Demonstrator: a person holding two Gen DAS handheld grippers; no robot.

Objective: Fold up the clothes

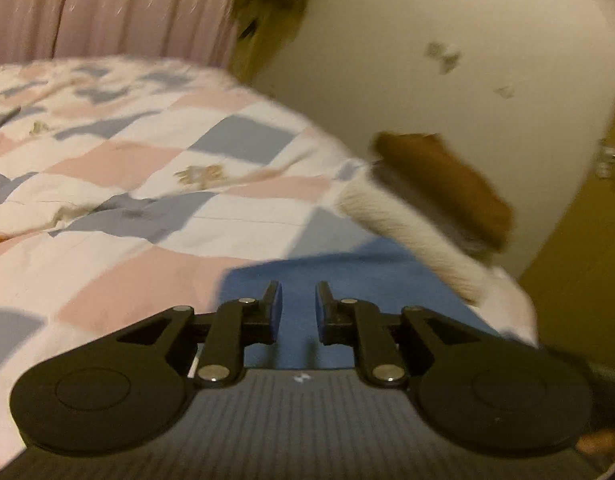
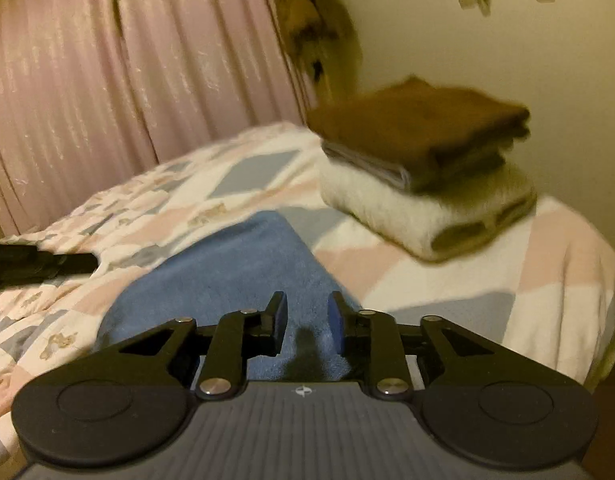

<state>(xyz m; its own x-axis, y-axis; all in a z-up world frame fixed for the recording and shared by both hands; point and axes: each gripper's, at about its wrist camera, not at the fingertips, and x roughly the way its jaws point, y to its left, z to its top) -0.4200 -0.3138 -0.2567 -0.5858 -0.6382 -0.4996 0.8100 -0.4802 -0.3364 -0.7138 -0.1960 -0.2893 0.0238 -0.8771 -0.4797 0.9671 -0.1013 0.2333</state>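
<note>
Right wrist view shows the right gripper [image 2: 306, 320] with its jaws parted a little and nothing between them, poised just above the blue towel [image 2: 227, 276], which lies flat on the checked bedspread [image 2: 487, 276]. Left wrist view shows the left gripper [image 1: 298, 308] likewise slightly apart and empty, over the same towel's near edge. Beyond and to the right sits a stack of folded pieces: a brown cloth [image 2: 419, 120] on top, a thin grey one under it, and a white fluffy towel [image 2: 407, 208] at the bottom. Pink curtains [image 2: 147, 60] hang behind the bed. The blue towel seems next for folding; each gripper likely needs to pinch a near corner first.
</note>
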